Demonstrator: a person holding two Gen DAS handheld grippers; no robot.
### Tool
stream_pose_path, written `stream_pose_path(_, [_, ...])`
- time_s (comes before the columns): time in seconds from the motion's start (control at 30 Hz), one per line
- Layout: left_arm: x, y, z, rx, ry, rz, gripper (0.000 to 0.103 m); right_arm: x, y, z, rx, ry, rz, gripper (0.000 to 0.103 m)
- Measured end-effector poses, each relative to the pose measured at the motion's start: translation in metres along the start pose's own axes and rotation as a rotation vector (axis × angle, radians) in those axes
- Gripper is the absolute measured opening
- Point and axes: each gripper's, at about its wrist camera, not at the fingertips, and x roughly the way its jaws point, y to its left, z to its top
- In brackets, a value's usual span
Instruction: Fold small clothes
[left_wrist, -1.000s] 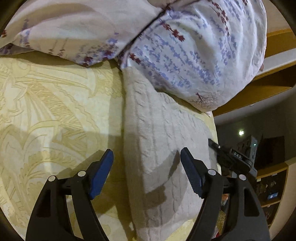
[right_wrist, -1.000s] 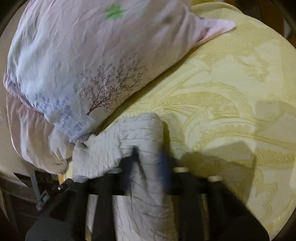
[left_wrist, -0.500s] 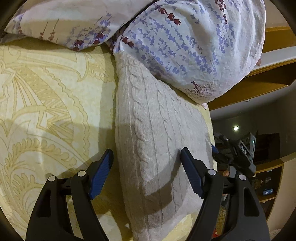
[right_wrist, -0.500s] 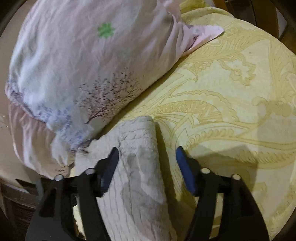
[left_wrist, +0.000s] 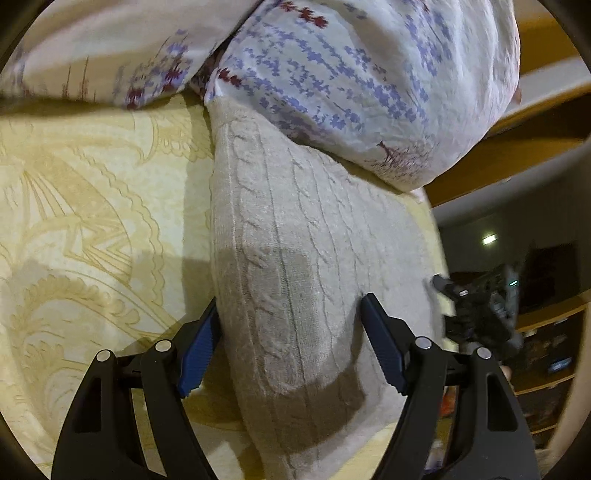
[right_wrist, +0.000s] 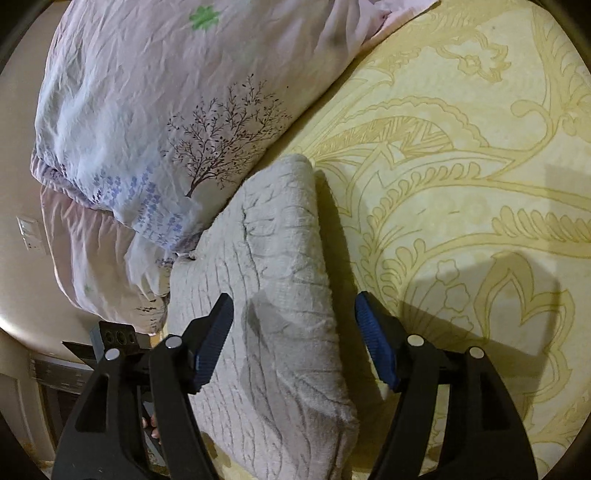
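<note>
A folded cream cable-knit garment (left_wrist: 295, 229) lies on the yellow patterned bedspread (left_wrist: 92, 221), its far end tucked against a floral pillow (left_wrist: 351, 74). My left gripper (left_wrist: 290, 332) hangs open over its near part, the jaws straddling the fabric without pinching it. In the right wrist view the same garment (right_wrist: 273, 229) shows a thick rolled fold along its right side. My right gripper (right_wrist: 293, 332) is open astride that fold, and the pads stand clear of the knit. The right gripper's body (left_wrist: 480, 310) also shows blurred at the bed's edge in the left wrist view.
The floral pillow (right_wrist: 166, 110) crowds the garment's far side. The bedspread (right_wrist: 461, 184) stretches wide beside the garment. A wooden bed frame (left_wrist: 517, 147) and dark shelving lie beyond the mattress edge. A wall socket (right_wrist: 31, 232) is at the left.
My right gripper has opened and let go of the knit fold it was shut on. My left gripper stayed open and shifted so that the garment fills the space between its jaws.
</note>
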Motion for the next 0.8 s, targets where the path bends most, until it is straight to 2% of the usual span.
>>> stream_pose_path(0.2, [0.001,-0.019,0.000,0.087,-0.012,0.118,0.077,0.000,-0.001,-0.005,-0.026,0.031,0.036,0.068])
stream_pose_path(0.4, [0.005,-0.025,-0.004,0.119,-0.012,0.166,0.078,0.015,0.009,-0.014,-0.049,0.061,0.061,0.066])
stream_pose_path(0.67, [0.008,-0.028,-0.004,0.115,-0.005,0.166,0.081,0.014,0.005,-0.015,-0.033,0.059,0.081,0.064])
stream_pose_path(0.8, [0.013,-0.018,-0.001,0.038,0.019,0.094,0.081,0.014,0.004,-0.016,-0.029,0.057,0.092,0.064])
